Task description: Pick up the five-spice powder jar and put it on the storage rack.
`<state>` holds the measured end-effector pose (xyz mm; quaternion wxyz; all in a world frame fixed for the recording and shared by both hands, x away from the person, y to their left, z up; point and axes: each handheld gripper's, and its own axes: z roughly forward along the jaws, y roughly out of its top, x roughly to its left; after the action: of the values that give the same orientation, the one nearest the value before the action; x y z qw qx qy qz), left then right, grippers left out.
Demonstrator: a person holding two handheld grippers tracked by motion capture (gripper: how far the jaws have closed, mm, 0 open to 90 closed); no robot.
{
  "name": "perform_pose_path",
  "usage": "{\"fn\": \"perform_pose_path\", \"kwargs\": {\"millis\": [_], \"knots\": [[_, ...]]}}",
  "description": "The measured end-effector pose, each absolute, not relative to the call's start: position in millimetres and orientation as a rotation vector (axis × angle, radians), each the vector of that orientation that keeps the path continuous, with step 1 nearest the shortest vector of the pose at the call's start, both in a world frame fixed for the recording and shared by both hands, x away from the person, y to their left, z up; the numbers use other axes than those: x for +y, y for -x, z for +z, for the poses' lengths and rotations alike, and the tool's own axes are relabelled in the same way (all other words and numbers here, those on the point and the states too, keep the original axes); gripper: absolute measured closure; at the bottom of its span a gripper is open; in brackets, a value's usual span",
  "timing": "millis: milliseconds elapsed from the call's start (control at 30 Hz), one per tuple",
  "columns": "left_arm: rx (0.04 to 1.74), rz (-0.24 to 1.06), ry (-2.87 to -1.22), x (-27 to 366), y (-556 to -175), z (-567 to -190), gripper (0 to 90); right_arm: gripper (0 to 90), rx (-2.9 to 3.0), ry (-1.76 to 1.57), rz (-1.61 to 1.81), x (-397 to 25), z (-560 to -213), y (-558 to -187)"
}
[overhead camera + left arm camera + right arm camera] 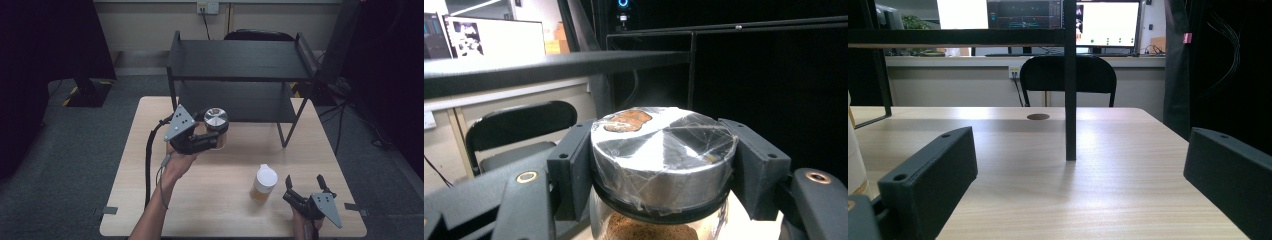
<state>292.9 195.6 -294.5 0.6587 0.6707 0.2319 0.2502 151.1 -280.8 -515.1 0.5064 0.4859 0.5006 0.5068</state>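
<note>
Left tool (pixel 212 140) was clamped on the jar (pixel 216 125), jaws pressing both sides of its silver plastic-wrapped lid (pixel 663 150); brown contents showed under the lid. Jar was held up above the bench (pixel 220 215), just in front of the black shelf rack (pixel 240 60), near its lower tier. Right tool (pixel 305 187) rested near the bench's right front corner, jaws spread wide, nothing between them. White-lidded bottle (pixel 263 182) stood just left of it, apart.
</note>
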Motion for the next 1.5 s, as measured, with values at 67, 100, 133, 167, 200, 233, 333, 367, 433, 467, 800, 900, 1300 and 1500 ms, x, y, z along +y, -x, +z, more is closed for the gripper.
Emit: {"fn": "perform_pose_path", "kwargs": {"millis": [67,100,133,167,200,233,333,367,433,467,800,900,1300,1500], "knots": [[0.512,0.560,-1.520,196.1,-296.4,-285.5,35.1,0.0,1.207,-1.172,1.222,-280.7,-515.0,-151.1],[0.507,0.556,-1.517,196.2,-297.9,-281.7,35.1,0.0,1.207,-1.172,1.222,-280.8,-515.0,-151.1],[0.505,0.552,-1.515,196.5,-299.1,-278.9,35.1,0.0,1.208,-1.171,1.222,-280.8,-515.1,-151.1],[0.499,0.552,-1.515,196.7,-300.2,-275.0,35.1,0.0,1.208,-1.171,1.222,-280.8,-515.1,-151.1],[0.494,0.558,-1.513,196.0,-300.7,-271.3,35.1,0.0,1.208,-1.172,1.222,-280.8,-515.1,-151.1],[0.492,0.567,-1.515,195.0,-300.8,-267.2,35.1,0.0,1.208,-1.172,1.222,-280.8,-515.0,-151.1],[0.508,0.571,-1.499,191.8,-303.6,-252.3,35.2,0.0,1.208,-1.171,1.223,-280.9,-515.0,-151.1],[0.508,0.571,-1.499,191.8,-303.6,-252.3,35.1,0.0,1.208,-1.171,1.223,-280.9,-515.0,-151.1],[0.506,0.588,-1.500,189.3,-306.5,-239.7,35.1,0.0,1.210,-1.169,1.224,-281.2,-515.1,-151.1],[0.506,0.588,-1.500,189.3,-306.5,-239.7,35.1,0.0,1.210,-1.169,1.224,-281.2,-515.1,-151.1],[0.587,0.638,-1.431,179.1,-315.6,-208.8,35.1,0.0,1.210,-1.170,1.225,-281.2,-515.1,-151.1],[0.634,0.672,-1.406,172.4,-318.5,-200.7,35.2,0.0,1.210,-1.170,1.224,-281.2,-515.1,-151.1],[0.771,0.829,-1.371,140.7,-348.0,-184.3,35.2,0.0,1.210,-1.170,1.226,-281.3,-515.1,-151.1],[0.801,0.860,-1.368,126.6,-367.2,-181.6,35.1,0.0,1.209,-1.170,1.225,-281.4,-515.1,-151.2]]}}
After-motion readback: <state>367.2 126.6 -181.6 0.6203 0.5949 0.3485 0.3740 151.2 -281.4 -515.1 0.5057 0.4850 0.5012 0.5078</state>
